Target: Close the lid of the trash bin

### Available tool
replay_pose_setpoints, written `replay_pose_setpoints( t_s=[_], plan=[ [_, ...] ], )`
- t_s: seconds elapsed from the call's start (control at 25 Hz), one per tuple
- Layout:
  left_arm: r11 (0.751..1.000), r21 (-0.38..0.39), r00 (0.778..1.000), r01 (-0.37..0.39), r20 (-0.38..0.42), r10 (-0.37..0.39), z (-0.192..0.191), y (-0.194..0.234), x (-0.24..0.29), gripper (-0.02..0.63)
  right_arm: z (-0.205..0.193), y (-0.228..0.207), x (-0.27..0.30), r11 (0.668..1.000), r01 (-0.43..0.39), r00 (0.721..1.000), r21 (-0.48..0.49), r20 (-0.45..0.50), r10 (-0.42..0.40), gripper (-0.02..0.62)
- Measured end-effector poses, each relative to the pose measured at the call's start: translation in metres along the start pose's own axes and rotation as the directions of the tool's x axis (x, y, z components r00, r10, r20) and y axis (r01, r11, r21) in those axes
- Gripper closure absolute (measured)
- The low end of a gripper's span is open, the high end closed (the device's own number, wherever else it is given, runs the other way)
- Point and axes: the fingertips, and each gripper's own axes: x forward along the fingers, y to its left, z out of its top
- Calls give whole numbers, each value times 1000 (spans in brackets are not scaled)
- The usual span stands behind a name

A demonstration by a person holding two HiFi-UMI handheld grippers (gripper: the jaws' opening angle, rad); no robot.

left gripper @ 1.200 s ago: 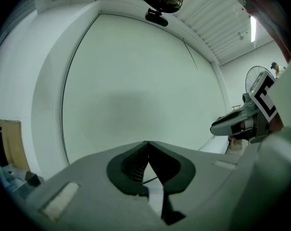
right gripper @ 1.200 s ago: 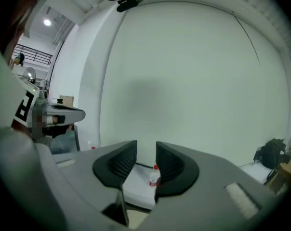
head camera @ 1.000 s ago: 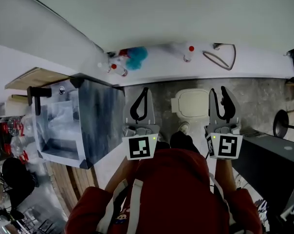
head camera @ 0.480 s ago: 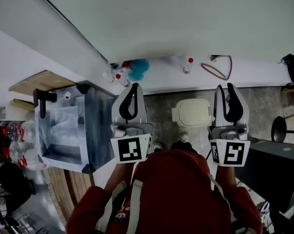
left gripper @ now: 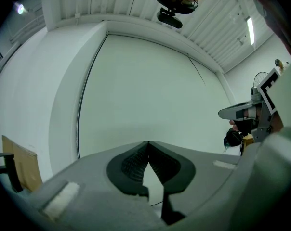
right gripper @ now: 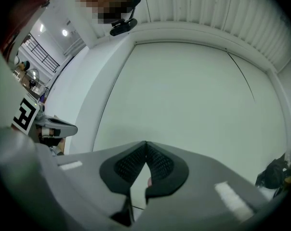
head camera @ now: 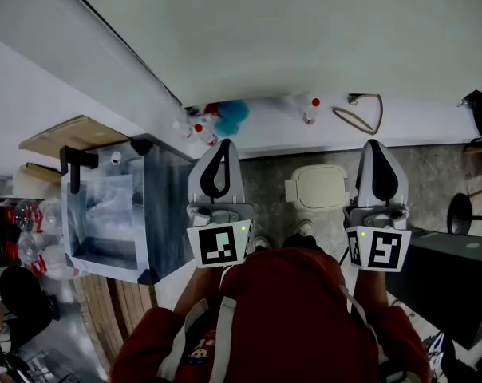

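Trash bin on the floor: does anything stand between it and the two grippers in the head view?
Nothing visible does. The trash bin sits on the floor between the left gripper and the right gripper, with only the person's shoes at its near side. Both grippers are shut and empty, facing the wall.
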Motion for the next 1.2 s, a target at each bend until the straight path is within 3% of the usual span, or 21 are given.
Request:
replay_pose_setpoints(
  t_s=[1.2],
  plan=[
    [1000,-27,1000,-10,-28,10,-9,-9,-13,601,-17,6,-7,1000,-30,998,1,-55,30,595]
  ],
)
